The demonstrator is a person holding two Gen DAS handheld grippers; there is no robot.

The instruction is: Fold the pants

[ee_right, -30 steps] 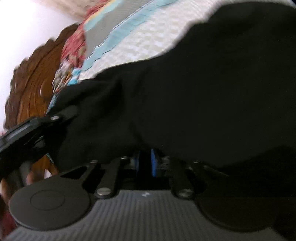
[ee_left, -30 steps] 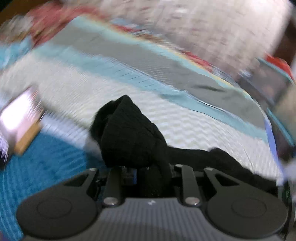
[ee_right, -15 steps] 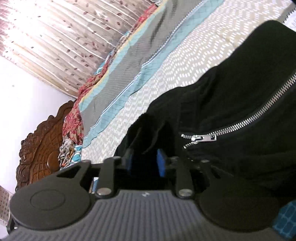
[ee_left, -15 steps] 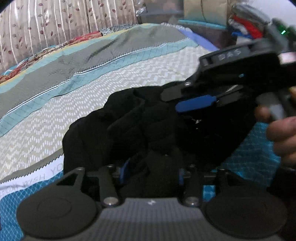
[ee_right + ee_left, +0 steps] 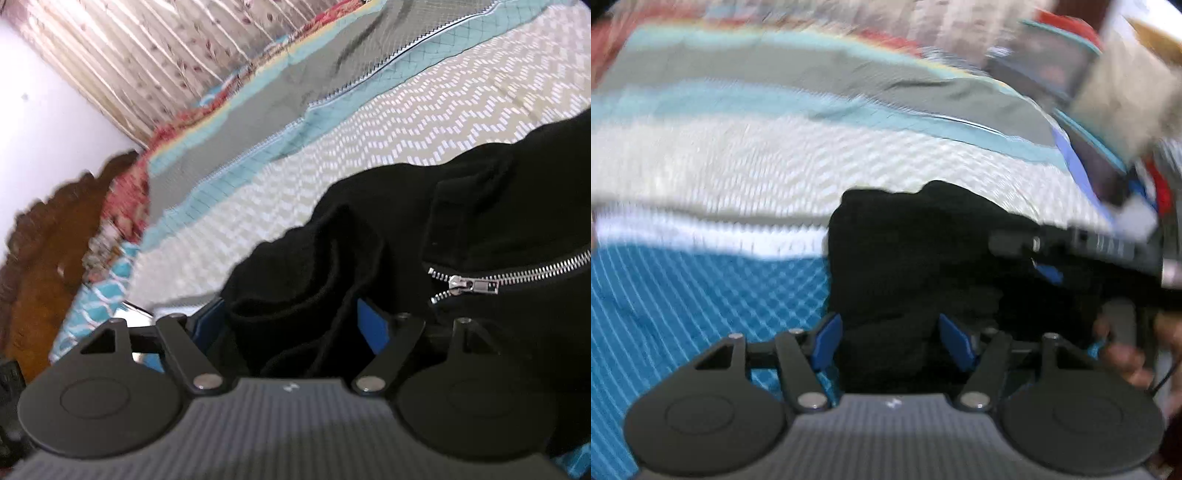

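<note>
While open striped bedspread [image 5: 746,177] stretched ahead of both claws, the bunched black fabric pants [image 5: 916,258] lay between the opening left gripper [image 5: 892,338] and right gripper [image 5: 291,321] pads, unpressed.

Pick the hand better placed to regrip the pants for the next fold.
Probably right. The right gripper has a clear fold of the black pants between its opening jaws; the left gripper also straddles fabric, but its view is blurred.

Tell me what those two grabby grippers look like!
Each gripper, left and right, is black with bright blue pads on its fingers. Folding black bars with silver bolts join the fingers to two round black discs. Between the discs sits a grey ribbed body bearing a tiny white mark.
</note>
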